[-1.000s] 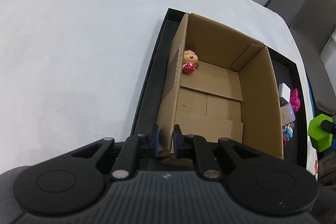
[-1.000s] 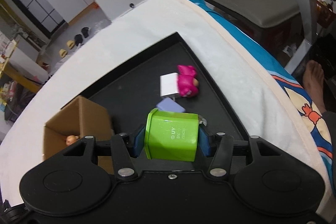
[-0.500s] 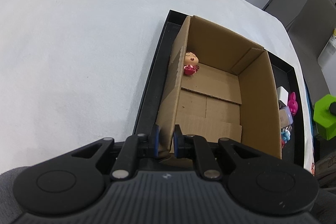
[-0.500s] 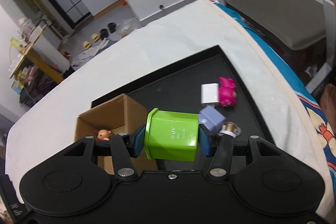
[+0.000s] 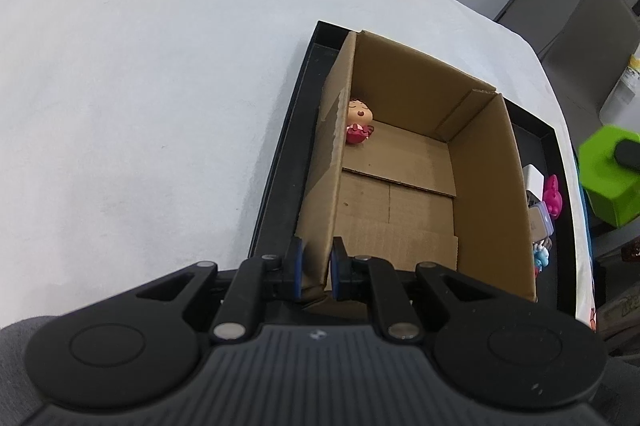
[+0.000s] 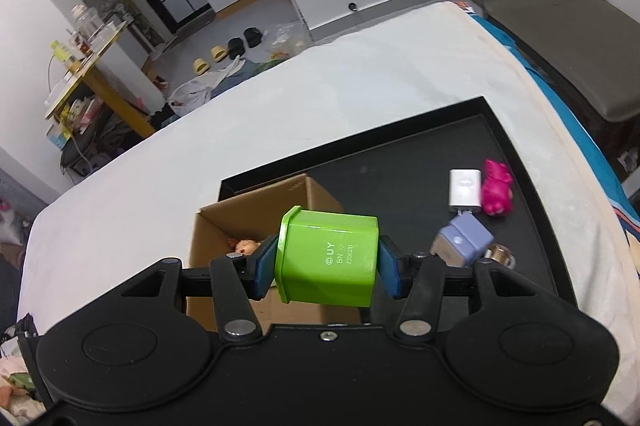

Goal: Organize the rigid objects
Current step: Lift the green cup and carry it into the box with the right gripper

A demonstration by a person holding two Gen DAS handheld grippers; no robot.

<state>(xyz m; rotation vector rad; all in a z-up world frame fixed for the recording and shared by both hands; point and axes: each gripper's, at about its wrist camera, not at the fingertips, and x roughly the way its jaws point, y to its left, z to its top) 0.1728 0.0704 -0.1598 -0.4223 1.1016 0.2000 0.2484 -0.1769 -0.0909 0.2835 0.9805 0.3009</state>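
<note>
Above the black tray [image 6: 516,162], the right gripper [image 6: 327,263] pinched a green block [image 6: 328,260] that half hid the cardboard box [image 6: 224,226]; the left gripper [image 5: 316,268] clamped the box's near wall.

A matt brown corrugated cardboard box [image 5: 404,162] stands at centre frame in a black tray [image 6: 400,162] with a faint sheen. Smooth, glossy green plastic cup [image 6: 328,262] at lower centre. Soft, matt white cloth [image 5: 140,86] fills the left.
</note>
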